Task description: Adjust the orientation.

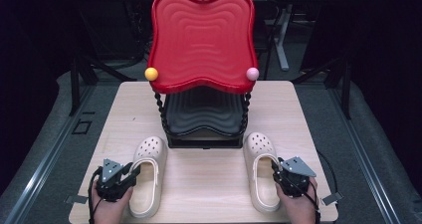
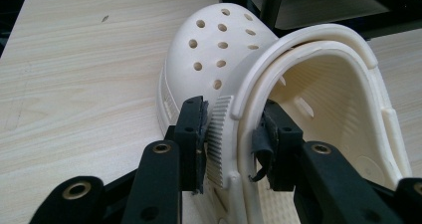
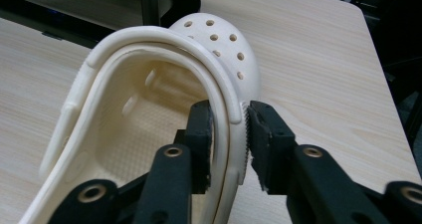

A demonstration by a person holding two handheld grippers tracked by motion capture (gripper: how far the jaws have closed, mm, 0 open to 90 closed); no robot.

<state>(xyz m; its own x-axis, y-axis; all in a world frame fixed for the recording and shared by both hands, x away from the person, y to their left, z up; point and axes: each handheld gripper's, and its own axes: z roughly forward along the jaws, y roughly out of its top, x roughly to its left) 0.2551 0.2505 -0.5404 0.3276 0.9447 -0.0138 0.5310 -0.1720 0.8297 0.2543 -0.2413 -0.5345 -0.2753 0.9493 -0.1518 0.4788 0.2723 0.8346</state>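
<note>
1. The left gripper (image 2: 231, 134) clamps the outer side wall of the left clog (image 1: 148, 176): one jaw presses the ribbed outside of the wall, the other sits inside the shoe opening against the rim.
2. The right gripper (image 3: 229, 134) grasps the outer side wall of the right clog (image 1: 262, 170) in the same way, one jaw inside the opening and one on the outside, with the wall and the folded strap pinched between them.
3. Both clogs are cream with round holes over the toe. Each lies on its sole on the table (image 1: 209, 184), its long axis running away from the person, toe toward the rack (image 1: 204, 129) and heel toward the near edge.
4. The two clogs lie well apart and roughly parallel, the left one just left of the rack's base, the right one just right of it, toes near its front corners.
5. The left hand (image 1: 107, 206) and the right hand (image 1: 298, 206) come in from the near edge of the table, each wrapped around its gripper, the jaws pointing forward and slightly inward toward the shoe.
6. The rack stands at the middle of the table. Its black lower tray (image 1: 199, 115) and red upper tray (image 1: 201, 40) both have wavy floors; nothing lies in the red one, and the black one is partly hidden beneath it.
7. A yellow ball (image 1: 151, 73) and a pink ball (image 1: 253, 73) cap the red tray's front corners.
</note>
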